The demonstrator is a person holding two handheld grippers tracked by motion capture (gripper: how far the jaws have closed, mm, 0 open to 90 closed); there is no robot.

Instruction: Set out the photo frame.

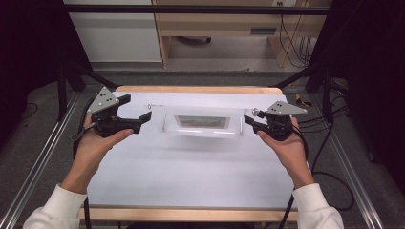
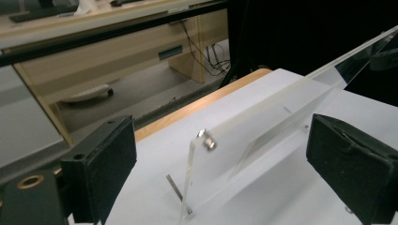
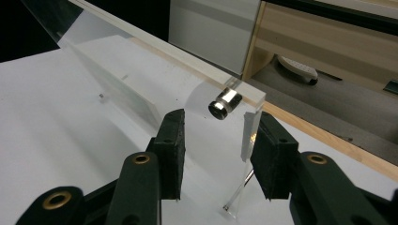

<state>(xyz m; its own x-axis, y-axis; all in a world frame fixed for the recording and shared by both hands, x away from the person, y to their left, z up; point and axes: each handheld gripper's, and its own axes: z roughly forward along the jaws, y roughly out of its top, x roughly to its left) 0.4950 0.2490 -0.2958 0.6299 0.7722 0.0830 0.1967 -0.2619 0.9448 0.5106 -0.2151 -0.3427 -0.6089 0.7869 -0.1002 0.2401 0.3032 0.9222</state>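
A clear acrylic picture frame stands leaning on thin metal pin legs at the back of the white table. It has a small picture in its middle and a metal bolt at each upper corner. My left gripper is open just off the frame's left end, and its pads stand wide on either side of the frame without touching. My right gripper straddles the right end. One pad lies by the acrylic edge, and a gap shows before the other pad.
The table has a wooden rim at the back and metal rails down both sides. A wooden desk stands beyond it on the grey floor. Cables trail along the right side.
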